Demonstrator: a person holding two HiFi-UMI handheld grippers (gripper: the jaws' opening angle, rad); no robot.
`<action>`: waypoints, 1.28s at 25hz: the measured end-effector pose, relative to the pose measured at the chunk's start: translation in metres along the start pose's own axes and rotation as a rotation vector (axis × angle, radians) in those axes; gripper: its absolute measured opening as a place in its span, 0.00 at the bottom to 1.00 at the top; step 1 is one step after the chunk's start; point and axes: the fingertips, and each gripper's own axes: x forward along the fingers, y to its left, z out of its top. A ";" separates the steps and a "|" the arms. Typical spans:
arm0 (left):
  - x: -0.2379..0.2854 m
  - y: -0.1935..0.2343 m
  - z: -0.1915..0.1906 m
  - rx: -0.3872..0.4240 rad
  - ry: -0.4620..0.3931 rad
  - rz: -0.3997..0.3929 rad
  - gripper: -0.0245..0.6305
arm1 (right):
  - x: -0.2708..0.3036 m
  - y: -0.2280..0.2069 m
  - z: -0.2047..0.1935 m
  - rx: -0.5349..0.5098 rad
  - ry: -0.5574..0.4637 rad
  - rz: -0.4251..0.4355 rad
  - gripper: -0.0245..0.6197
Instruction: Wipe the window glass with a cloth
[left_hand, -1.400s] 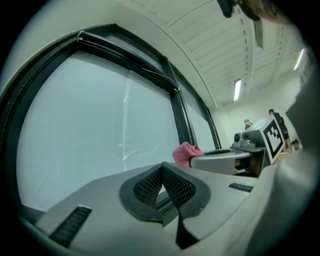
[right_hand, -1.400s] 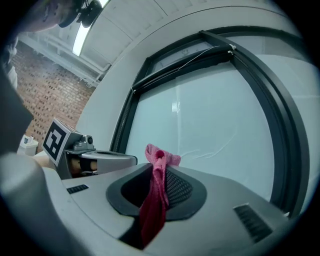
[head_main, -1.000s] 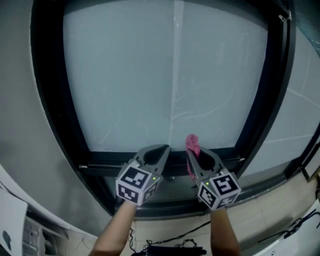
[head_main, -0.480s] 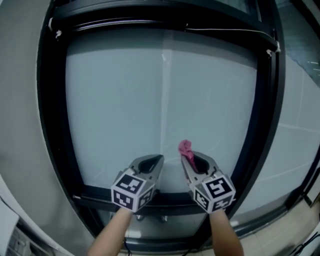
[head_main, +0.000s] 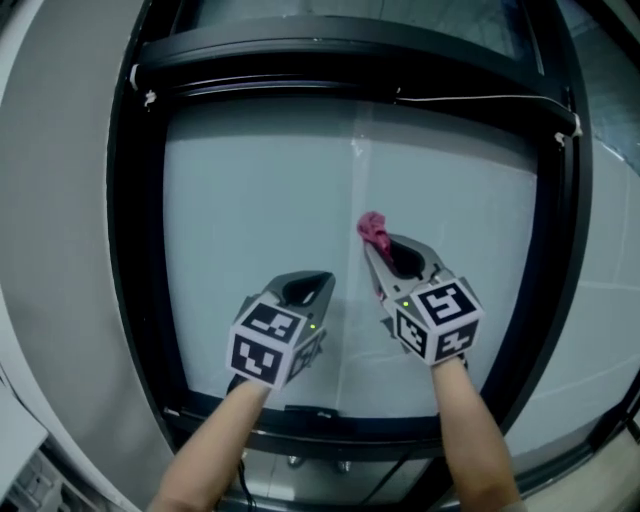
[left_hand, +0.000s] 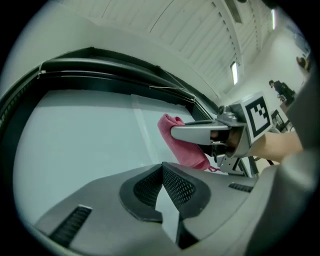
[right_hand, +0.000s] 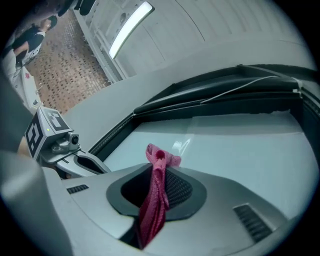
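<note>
At the far left of the head view a plain grey wall (head_main: 60, 200) runs alongside the black metal window frame (head_main: 135, 250), which encloses a large pane of pale, frosted-looking window glass (head_main: 250, 200). In front of the lower middle of that pane, the left grey two-jaw gripper with its black-and-white marker cube (head_main: 308, 283) is held up on a bare forearm (head_main: 215, 440). In its own view the dark ribbed pads (left_hand: 175, 185) meet at their tips and nothing lies between them, so it is clenched and empty, pointing at the glass. Just to its right and a little higher, the right grey two-jaw gripper with a matching marker cube (head_main: 383, 243) is raised on the other forearm (head_main: 470, 430). Its jaws are closed on a small pink cloth (head_main: 373, 229), which runs as a folded strip down between the pads, with a bunched end sticking out past the tips. That bunched end lies against the upper middle of the pane, beside a faint vertical line (head_main: 355, 170) in the glass; whether it touches the surface cannot be told. Further right, a thin white cord (head_main: 480, 98) runs along the frame's top bar to its right corner.
</note>
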 end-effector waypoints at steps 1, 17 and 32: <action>-0.002 0.011 0.009 0.011 -0.006 0.021 0.05 | 0.011 0.001 0.011 -0.010 -0.022 0.011 0.13; -0.116 0.204 0.045 0.113 -0.019 0.380 0.05 | 0.219 0.134 0.138 -0.154 -0.263 0.199 0.13; -0.166 0.267 0.057 0.142 -0.031 0.441 0.05 | 0.337 0.158 0.182 -0.455 -0.103 0.166 0.13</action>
